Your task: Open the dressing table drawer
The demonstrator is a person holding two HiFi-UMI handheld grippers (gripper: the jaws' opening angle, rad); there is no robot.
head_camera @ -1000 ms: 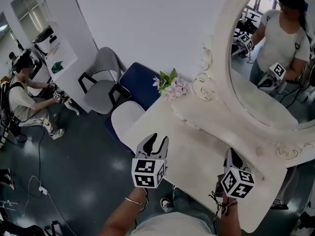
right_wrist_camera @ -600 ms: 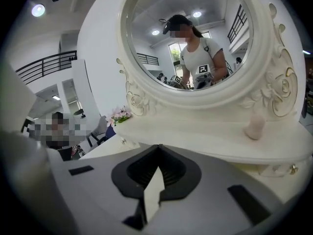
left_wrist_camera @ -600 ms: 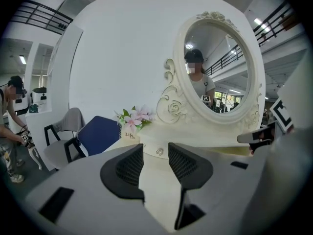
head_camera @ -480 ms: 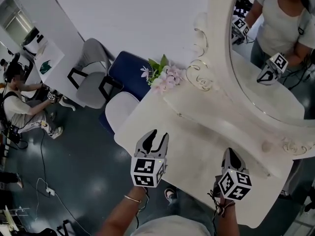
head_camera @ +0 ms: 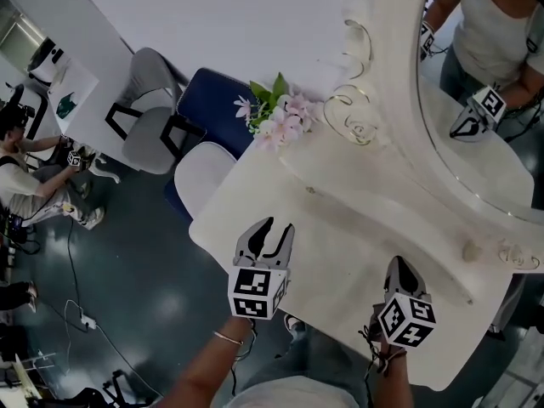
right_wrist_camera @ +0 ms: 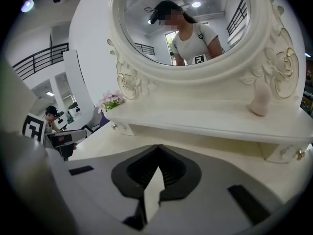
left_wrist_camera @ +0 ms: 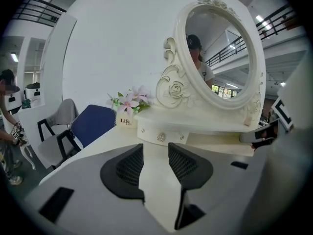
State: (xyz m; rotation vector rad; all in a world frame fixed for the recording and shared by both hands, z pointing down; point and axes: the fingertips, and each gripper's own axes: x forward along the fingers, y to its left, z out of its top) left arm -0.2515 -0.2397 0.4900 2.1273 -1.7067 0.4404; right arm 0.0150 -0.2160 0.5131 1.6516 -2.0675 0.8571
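A white dressing table (head_camera: pixel 340 253) fills the middle of the head view, set against a pale wall. A large oval mirror (head_camera: pixel 484 100) in a carved white frame rises at its back right. Below the mirror runs a raised shelf. Under the shelf's left end sits the small drawer (left_wrist_camera: pixel 168 135), closed, with a rosette knob (left_wrist_camera: pixel 160 137) on its curved front.

The left gripper (head_camera: pixel 270 232) hovers over the near left part of the tabletop. Its jaws stand apart with nothing between them, only bare tabletop showing through the gap. In the left gripper view the drawer lies straight ahead of the jaws, well apart, with open white tabletop between.

The right gripper (head_camera: pixel 399 266) hovers over the near edge of the table, further right. In the right gripper view its jaws (right_wrist_camera: pixel 157 148) are pressed together and hold nothing. Ahead of it a stretch of bare tabletop runs under the shelf's front edge. A small pale ornament (right_wrist_camera: pixel 260 99) stands on the shelf toward the right.

A pot of pink flowers (head_camera: pixel 280 117) stands at the table's far left corner, just beside the mirror frame and the drawer. Past the table's left edge stand a white seat (head_camera: pixel 200 185), a blue chair (head_camera: pixel 225 113) and a grey chair (head_camera: pixel 149 126) on dark floor. A seated person (head_camera: pixel 21 177) is well apart at the far left.
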